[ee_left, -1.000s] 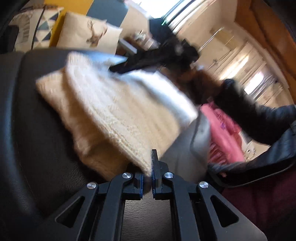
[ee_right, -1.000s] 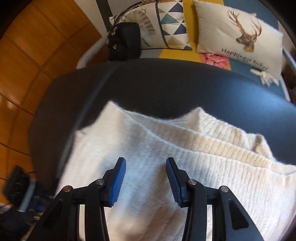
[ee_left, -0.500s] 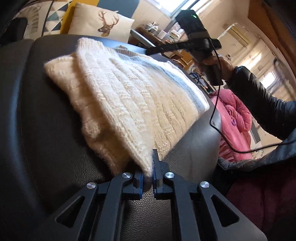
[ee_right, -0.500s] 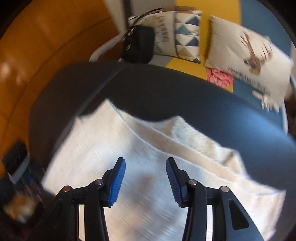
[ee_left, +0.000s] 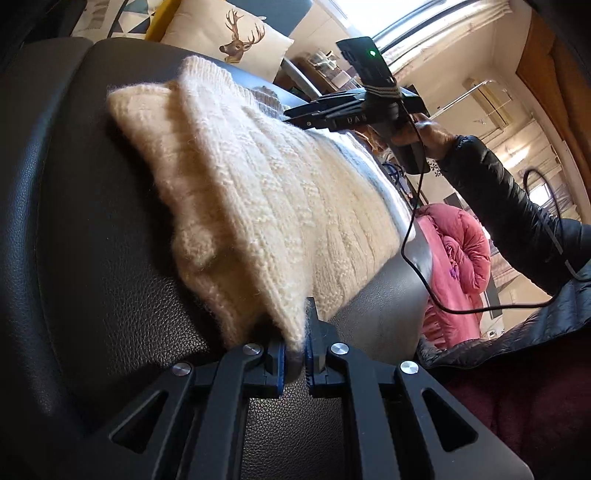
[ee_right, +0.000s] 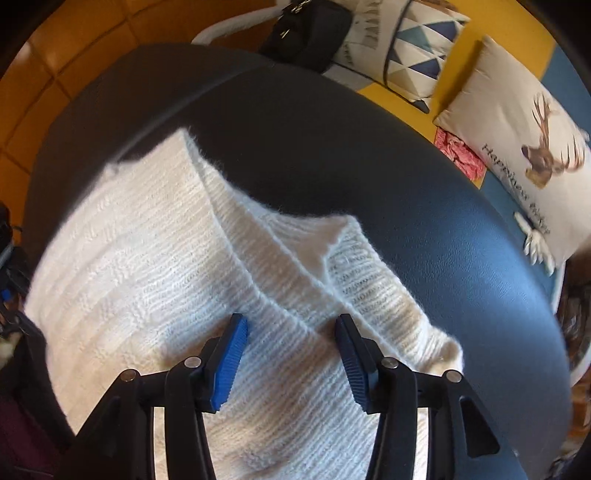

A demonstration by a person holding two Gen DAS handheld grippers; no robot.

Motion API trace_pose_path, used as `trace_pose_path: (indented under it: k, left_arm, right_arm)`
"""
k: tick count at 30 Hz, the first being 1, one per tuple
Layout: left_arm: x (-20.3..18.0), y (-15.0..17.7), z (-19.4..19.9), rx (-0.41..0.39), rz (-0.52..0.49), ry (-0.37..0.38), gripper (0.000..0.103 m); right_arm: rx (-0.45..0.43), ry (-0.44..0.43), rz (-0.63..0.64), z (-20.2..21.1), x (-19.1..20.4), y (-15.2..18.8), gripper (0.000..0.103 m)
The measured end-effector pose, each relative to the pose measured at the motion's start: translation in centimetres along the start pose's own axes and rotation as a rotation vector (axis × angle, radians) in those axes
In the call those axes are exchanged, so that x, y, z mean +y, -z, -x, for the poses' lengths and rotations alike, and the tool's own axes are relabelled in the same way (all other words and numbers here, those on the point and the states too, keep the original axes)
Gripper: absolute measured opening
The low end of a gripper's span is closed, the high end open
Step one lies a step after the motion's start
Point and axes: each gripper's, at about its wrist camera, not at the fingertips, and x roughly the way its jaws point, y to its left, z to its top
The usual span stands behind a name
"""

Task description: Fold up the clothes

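Left gripper [ee_left: 293, 354] pinches a corner of the cream knitted sweater [ee_left: 258, 192]; right gripper [ee_right: 290, 354] hangs over the sweater, jaws apart and just widened, knit below them but not pinched. Sweater lies folded in layers on a black leather-look surface [ee_left: 92, 258]. Deer cushion [ee_right: 517, 147] beyond reads "Happiness", second word blurred. Triangle-print cushion [ee_right: 406, 48] beside it; black bag [ee_right: 310, 26]; pink jacket [ee_left: 458, 258]; orange wood-panelled wall [ee_right: 55, 85]; bright window [ee_left: 424, 22].
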Motion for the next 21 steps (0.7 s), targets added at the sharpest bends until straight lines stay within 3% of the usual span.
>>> trace_pose_path:
  k: [2, 3, 4, 6, 12, 18, 21]
  left_arm:
    - [-0.1, -0.2, -0.5, 0.001, 0.007, 0.005, 0.008]
    - [-0.1, -0.2, -0.7, 0.001, 0.005, 0.004, 0.008]
    - [-0.1, -0.2, -0.8, 0.002, 0.004, 0.003, 0.008]
    - [-0.1, -0.3, -0.8, 0.002, 0.002, 0.001, 0.008]
    - [0.1, 0.1, -0.2, -0.013, -0.003, -0.018, 0.008]
    - [-1.3, 0.5, 0.0, -0.035, -0.066, -0.095, 0.008]
    - [-0.5, 0.3, 0.0, -0.033, -0.008, -0.065, 0.009]
  right_arm:
    - [0.009, 0.07, 0.086, 0.0, 1.5, 0.1, 0.046]
    - [0.005, 0.099, 0.104, 0.1, 2.0, 0.2, 0.038]
    - [0.002, 0.12, 0.118, 0.2, 2.6, 0.3, 0.017]
    - [-0.003, 0.137, 0.131, 0.3, 3.5, 0.6, 0.007]
    - [-0.036, 0.123, 0.076, 0.8, 3.7, 1.2, 0.004]
    - [-0.204, 0.171, 0.034, 5.6, 4.1, 0.7, 0.004]
    - [-0.212, 0.19, -0.011, 5.2, 3.2, 0.5, 0.004]
